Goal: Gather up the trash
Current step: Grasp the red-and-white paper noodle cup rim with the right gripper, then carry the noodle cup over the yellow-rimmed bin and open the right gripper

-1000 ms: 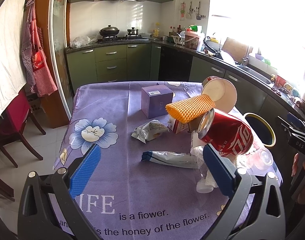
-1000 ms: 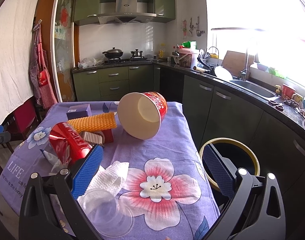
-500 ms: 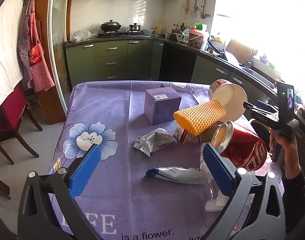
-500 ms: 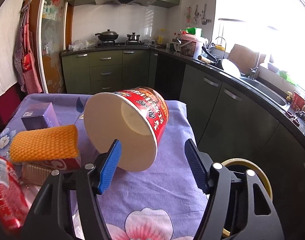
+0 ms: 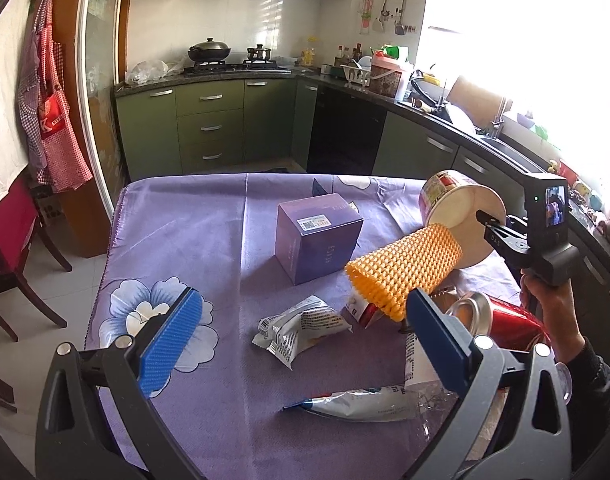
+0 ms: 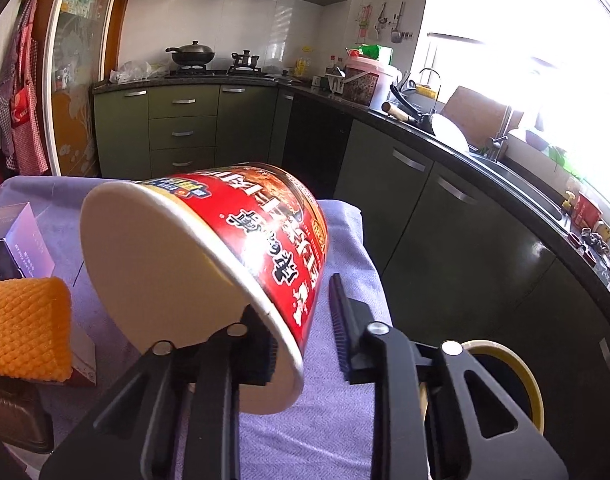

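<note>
A red-and-white instant noodle cup [image 6: 209, 248] lies on its side on the purple tablecloth, mouth toward me. My right gripper [image 6: 303, 344] straddles its lower rim, one pad inside and one just off the outer wall; the jaws are closing. The left wrist view shows that cup [image 5: 461, 216] with the right gripper [image 5: 485, 218] at its rim. My left gripper [image 5: 305, 320] hangs open over the table, nothing between its pads. Nearby lie an orange foam net [image 5: 405, 268], a silver wrapper [image 5: 301, 328], a red can [image 5: 509, 320] and a flat packet [image 5: 357, 404].
A purple box [image 5: 317, 236] stands mid-table. A bin with a yellow rim [image 6: 517, 376] sits on the floor right of the table's edge. Green kitchen cabinets [image 6: 445, 216] run along the right. A red chair [image 5: 9, 236] stands at the left.
My right gripper has advanced to the noodle cup and its jaws have narrowed around the rim. My left gripper has moved forward over the table, still wide open.
</note>
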### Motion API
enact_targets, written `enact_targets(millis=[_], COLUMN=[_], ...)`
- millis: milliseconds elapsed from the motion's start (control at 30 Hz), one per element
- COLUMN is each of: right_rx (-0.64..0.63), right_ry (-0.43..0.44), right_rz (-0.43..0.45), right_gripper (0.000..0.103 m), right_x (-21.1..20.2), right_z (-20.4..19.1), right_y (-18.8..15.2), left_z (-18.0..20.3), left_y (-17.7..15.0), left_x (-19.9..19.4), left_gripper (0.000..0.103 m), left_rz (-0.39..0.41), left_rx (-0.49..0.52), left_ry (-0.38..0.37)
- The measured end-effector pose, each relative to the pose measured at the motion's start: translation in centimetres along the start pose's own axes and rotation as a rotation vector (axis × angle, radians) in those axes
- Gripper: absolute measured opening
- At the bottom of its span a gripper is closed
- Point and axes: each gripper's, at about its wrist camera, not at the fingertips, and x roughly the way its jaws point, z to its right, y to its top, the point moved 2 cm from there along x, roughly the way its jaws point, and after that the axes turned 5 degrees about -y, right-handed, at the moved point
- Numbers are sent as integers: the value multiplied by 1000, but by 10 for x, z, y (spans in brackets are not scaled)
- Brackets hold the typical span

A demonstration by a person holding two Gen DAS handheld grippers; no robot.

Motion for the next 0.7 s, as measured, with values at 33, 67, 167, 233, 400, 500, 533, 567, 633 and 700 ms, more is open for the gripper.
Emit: enact_targets(millis=[33, 67, 167, 233, 400, 500, 533, 567, 633, 700], right_rx=[2, 2, 26, 55, 183, 254, 280, 308, 362, 412], right_ry=[-5, -7, 13, 48, 182, 230, 239, 244, 228, 196], right_rz=[-3, -7, -35, -68, -210, -318, -360, -404, -493, -574], right_gripper=[9, 6, 4, 4, 4, 4, 4, 4, 4, 4], right_x=[1, 1, 3, 4, 9, 11, 12, 13, 19, 27], right_z=[1, 1, 10, 19, 65, 111, 130, 150, 194, 236], right_y=[1, 2, 7, 12, 21, 26, 26, 24, 19, 8], left_z=[-1, -1, -3, -3, 0, 5, 6, 8, 10, 13], left_y=[0, 0, -2, -2, -2, -3, -3, -4, -4, -4], left_x=[1, 2, 3, 1, -10, -17, -19, -20, -23, -25], left_gripper=[97, 97, 97, 97, 97, 97, 97, 97, 97, 97], left_rz=[-3, -6, -10, -10, 4, 12, 16, 19, 25, 31], left_rx=[-2, -4, -5, -4, 4, 19, 23, 24, 21, 19], left_ry=[-2, -4, -7, -7, -11, -11, -10, -10, -15, -21])
